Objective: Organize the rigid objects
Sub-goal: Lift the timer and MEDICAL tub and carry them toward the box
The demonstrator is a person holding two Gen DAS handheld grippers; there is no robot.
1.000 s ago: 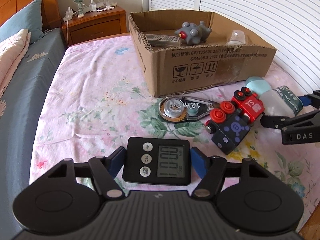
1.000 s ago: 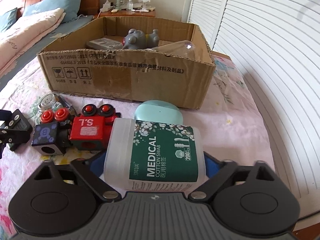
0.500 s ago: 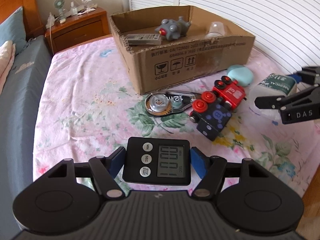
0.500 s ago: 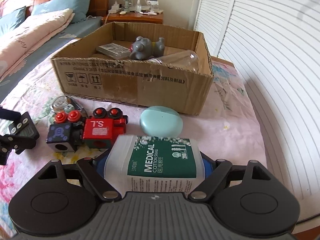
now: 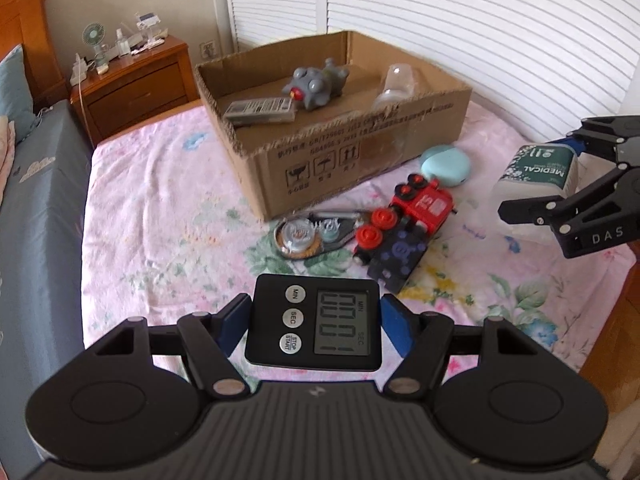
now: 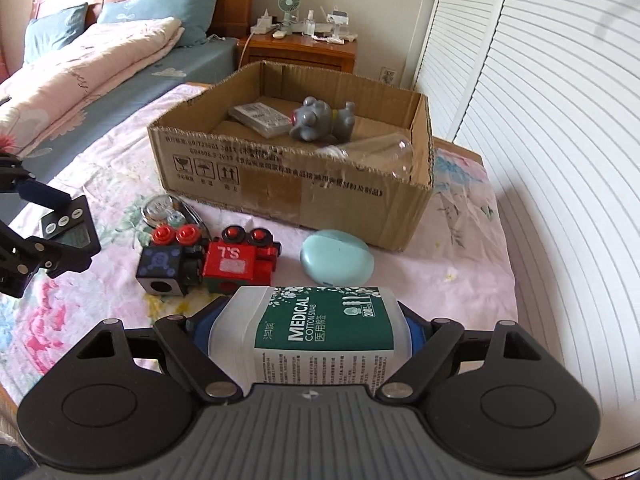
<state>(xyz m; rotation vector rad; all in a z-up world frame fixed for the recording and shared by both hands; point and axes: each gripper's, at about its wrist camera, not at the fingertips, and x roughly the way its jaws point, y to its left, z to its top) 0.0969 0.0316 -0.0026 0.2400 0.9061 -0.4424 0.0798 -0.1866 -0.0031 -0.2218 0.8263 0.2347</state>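
My left gripper [image 5: 314, 322] is shut on a black digital timer [image 5: 314, 326] and holds it above the floral bed sheet. My right gripper [image 6: 308, 326] is shut on a white cotton swab box with a green label [image 6: 316, 326], also lifted; that box shows in the left wrist view [image 5: 536, 172]. The open cardboard box [image 5: 360, 156] holds a grey toy [image 5: 316, 86], a flat packet [image 5: 260, 110] and a clear cup [image 5: 394, 84]. In front of it lie a red toy train [image 6: 240, 266], a black toy block [image 6: 168, 266], a mint case [image 6: 338, 260] and a tape dispenser [image 5: 304, 234].
A wooden nightstand [image 5: 136, 84] with a small fan stands behind the bed. White louvred doors [image 5: 480, 28] run along the right. Pillows and a quilt [image 6: 92, 68] lie at the bed's head. The bed edge and wooden floor [image 5: 624, 320] are at the right.
Both grippers have risen with their objects and pulled back from the box. The view now looks down into the box from higher up.
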